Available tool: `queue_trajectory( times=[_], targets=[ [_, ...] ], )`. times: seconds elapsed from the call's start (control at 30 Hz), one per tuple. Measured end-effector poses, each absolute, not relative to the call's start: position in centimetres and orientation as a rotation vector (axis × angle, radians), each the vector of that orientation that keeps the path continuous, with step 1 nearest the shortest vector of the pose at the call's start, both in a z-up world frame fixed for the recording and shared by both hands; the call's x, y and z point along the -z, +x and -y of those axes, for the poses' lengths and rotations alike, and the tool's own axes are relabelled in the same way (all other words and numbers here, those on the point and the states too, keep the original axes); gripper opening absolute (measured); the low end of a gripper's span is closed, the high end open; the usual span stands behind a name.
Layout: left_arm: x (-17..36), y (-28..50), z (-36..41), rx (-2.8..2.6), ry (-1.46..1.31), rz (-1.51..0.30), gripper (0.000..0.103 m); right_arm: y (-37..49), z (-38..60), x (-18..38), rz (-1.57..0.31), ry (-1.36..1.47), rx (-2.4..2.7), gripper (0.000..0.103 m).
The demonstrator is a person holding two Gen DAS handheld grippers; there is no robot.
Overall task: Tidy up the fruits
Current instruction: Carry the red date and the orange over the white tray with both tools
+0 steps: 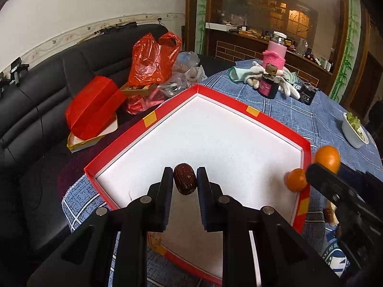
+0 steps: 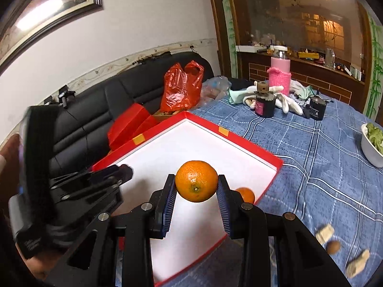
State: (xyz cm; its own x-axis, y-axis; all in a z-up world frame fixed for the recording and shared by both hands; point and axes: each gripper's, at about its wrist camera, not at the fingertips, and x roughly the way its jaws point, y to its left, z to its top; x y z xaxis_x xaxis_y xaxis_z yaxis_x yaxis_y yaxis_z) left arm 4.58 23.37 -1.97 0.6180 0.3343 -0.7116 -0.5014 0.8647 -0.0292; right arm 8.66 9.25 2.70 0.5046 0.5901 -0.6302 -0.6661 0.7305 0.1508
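A red-rimmed box with a white floor point(image 1: 227, 143) lies on the blue checked tablecloth; it also shows in the right wrist view point(image 2: 191, 143). My left gripper point(image 1: 184, 179) is shut on a dark brown date point(image 1: 184, 179) and holds it over the box's near part. My right gripper point(image 2: 196, 186) is shut on an orange point(image 2: 196, 181) above the box's right side; the same orange point(image 1: 327, 159) shows at the right of the left wrist view. A smaller orange point(image 1: 296, 179) lies inside the box by its right wall, also visible in the right wrist view point(image 2: 246, 195).
A round brown fruit point(image 2: 333, 247) and pale pieces point(image 2: 325, 234) lie on the cloth right of the box. A white bowl of greens point(image 2: 372, 148), dark jars point(image 2: 264, 105), a pink bottle point(image 2: 280, 76) and gloves stand farther back. A black sofa point(image 1: 36, 119) with red bags is at the left.
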Motion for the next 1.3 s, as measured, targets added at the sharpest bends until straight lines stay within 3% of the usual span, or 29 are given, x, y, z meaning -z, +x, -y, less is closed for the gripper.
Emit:
queue_trajectory(
  times=[1.3],
  targets=[
    [3.4, 7.5, -25.6, -0.556, -0.232, -0.82, 0.018, 10.7, -12.2, 1.9, -0.835, -0.188, -0.761, 0.033]
  ],
)
